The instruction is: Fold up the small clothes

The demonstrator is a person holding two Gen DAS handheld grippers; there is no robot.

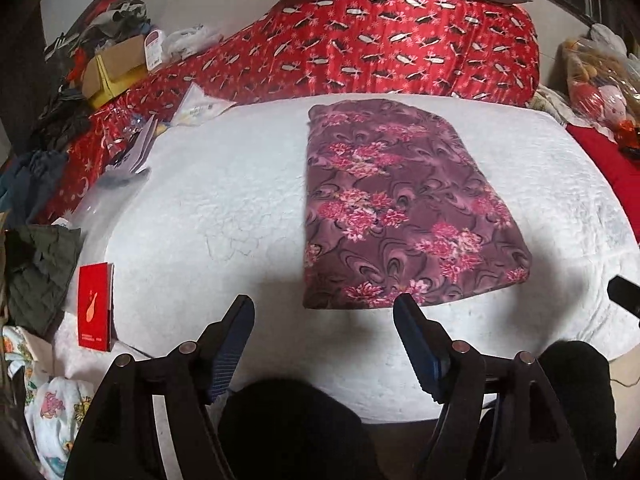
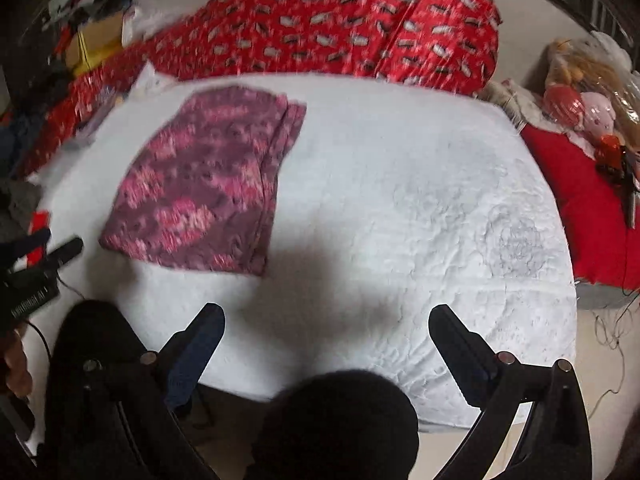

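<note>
Cloth (image 1: 404, 204), folded into a floral rectangle, lies flat at upper centre of the white bed (image 1: 224, 208); left claw (image 1: 324, 320) and right claw (image 2: 326, 328) hover apart, empty, so a one-layer pinch could undo the fold.

- The left wrist view looks from the near edge of the white bed (image 1: 224, 184), a little above it, and faces toward the far red quilt (image 1: 400, 44).
- The right wrist view looks from the same near edge, more to the right, and faces the same way; this picture is blurred.
- Both views share the white bed (image 2: 400, 184), the folded floral cloth (image 1: 400, 208) (image 2: 204, 184) and the red quilt (image 2: 340, 24).
- Each view sees its own two fingers low in the frame.
</note>
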